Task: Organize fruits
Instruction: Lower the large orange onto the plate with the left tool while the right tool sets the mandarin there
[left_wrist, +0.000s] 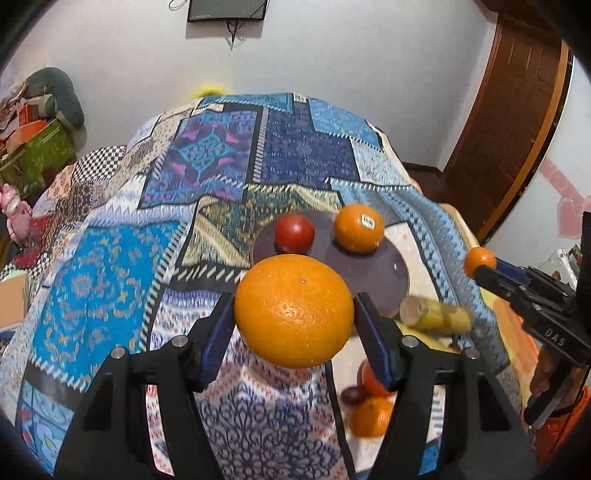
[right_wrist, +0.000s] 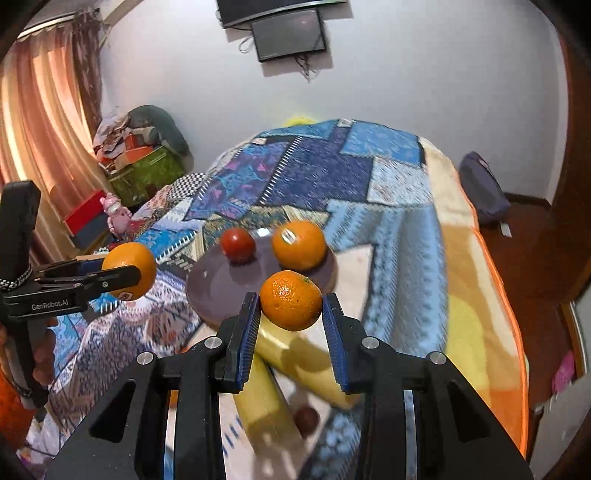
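Observation:
My left gripper (left_wrist: 294, 314) is shut on a large orange (left_wrist: 293, 310) and holds it above the bed, near the front edge of a round purple plate (left_wrist: 380, 273). On the plate lie a red tomato (left_wrist: 294, 233) and an orange with a sticker (left_wrist: 359, 228). My right gripper (right_wrist: 290, 308) is shut on a small mandarin (right_wrist: 290, 300), held above the plate's (right_wrist: 218, 288) near right edge. The left gripper with its orange (right_wrist: 130, 270) shows at the left of the right wrist view. The right gripper with the mandarin (left_wrist: 479, 261) shows at the right of the left wrist view.
A patchwork blanket (left_wrist: 221, 155) covers the bed. Below the grippers lie yellow sugarcane pieces (right_wrist: 266, 391), a dark plum (right_wrist: 306, 421) and two more oranges (left_wrist: 373, 415). A wooden door (left_wrist: 509, 122) is at the right. Boxes and clutter (left_wrist: 33, 147) stand at the left.

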